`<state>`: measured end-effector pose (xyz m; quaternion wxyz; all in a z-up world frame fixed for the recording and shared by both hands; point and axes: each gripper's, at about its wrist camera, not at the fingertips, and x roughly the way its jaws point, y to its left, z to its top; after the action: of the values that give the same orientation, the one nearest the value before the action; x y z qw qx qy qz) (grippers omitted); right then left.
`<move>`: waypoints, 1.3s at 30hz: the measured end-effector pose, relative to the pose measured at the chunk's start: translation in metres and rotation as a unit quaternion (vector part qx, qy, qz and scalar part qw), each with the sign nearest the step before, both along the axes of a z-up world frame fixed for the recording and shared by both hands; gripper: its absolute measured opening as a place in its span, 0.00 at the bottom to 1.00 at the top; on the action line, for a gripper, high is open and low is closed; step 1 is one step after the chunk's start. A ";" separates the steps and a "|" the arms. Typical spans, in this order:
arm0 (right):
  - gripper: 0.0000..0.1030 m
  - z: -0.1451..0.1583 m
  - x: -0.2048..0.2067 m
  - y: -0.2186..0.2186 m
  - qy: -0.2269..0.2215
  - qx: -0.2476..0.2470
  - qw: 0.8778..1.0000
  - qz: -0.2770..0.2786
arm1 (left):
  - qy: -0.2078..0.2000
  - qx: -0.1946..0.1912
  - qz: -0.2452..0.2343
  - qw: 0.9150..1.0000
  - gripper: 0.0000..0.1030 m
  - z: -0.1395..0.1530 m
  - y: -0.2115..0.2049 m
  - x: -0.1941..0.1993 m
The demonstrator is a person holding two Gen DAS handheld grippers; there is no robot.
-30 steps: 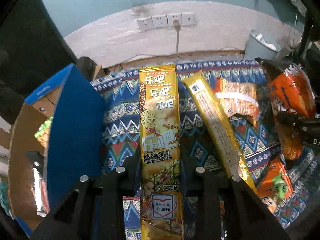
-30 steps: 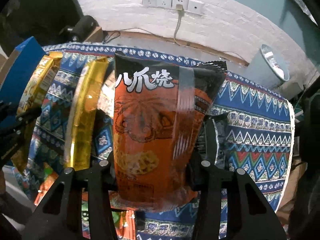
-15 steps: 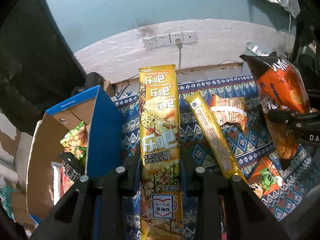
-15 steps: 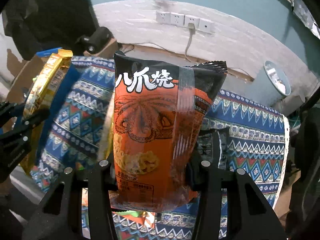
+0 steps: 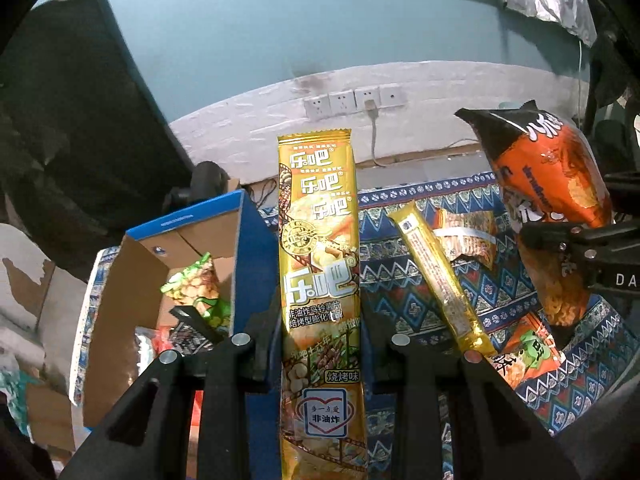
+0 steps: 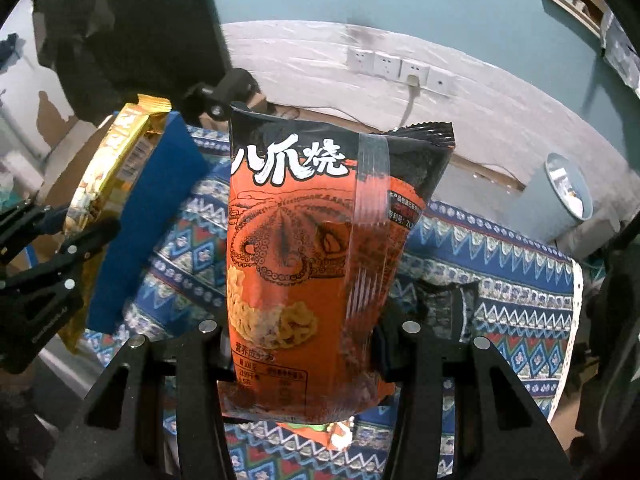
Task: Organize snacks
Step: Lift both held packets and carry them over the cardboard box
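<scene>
Between the fingers of the left gripper a long gold chip packet is pinched, standing upright with its printed front to the camera and its crimped top edge up against the wall behind. The jaws are pressed tight on the lower part of the packet, so it's held clear of everything below.

Over on the right gripper an orange octopus-print snack bag is clamped near its bottom, upright too, with a black band and white characters across the top. The jaws are closed on the bag's puffy sides, so they sit a bit wider than the left ones. The same bag can be spotted at the right edge of the left view, and the gold packet at the left edge of the right view.

Below both, a blue patterned cloth is spread out, and a few snacks are left lying on it: a second gold stick packet lying diagonally, a crinkled orange packet just behind it, and an orange bag with a green character near the right edge.

To the left, an open blue cardboard box is seen, with a green-and-yellow snack bag already inside. A row of wall sockets is visible on the white lower wall.
</scene>
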<state>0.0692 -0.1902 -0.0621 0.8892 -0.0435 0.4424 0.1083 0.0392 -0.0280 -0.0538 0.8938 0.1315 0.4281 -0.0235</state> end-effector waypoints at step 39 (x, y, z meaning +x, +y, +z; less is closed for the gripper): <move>0.45 0.031 0.048 0.190 -0.011 0.014 0.992 0.128 | -0.033 -0.033 0.139 0.989 0.30 0.015 0.168 -0.016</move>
<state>0.1171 0.0000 -0.0309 0.8733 -0.0883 0.4217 0.2275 0.0230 0.1403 -0.0389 0.9060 0.0417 0.4114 0.0908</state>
